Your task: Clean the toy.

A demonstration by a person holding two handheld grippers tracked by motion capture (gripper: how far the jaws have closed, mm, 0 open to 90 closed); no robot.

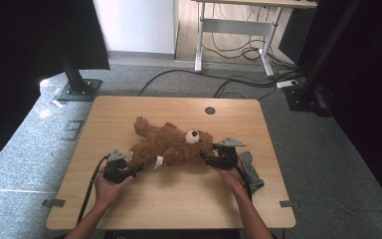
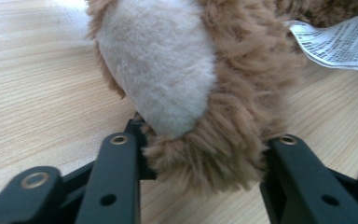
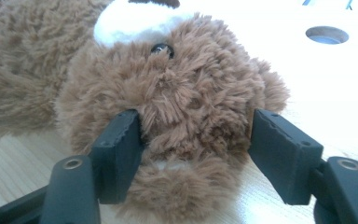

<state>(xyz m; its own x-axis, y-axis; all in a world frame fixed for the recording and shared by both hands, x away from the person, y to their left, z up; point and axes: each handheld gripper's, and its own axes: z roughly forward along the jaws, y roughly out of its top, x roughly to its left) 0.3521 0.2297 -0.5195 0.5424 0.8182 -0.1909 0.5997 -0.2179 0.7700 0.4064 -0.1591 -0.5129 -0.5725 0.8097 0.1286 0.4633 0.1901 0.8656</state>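
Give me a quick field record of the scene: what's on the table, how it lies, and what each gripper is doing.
thing in hand: brown teddy bear, lying flat across the wooden table
tag: white label beside the bear's foot
left gripper: jaws on either side of the foot with the pale sole, fur touching both
right gripper: jaws on either side of the bear's head, pressing into the fur
also on table: grey cloth near the right hand; round hole at the far edge

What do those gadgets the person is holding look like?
Each hand carries a black gripper: the left gripper and the right gripper. Both have two flat black jaws with brass-ringed holes, a grey three-cornered plate on top and a trailing black cable. The forearms are bare, without sleeves.
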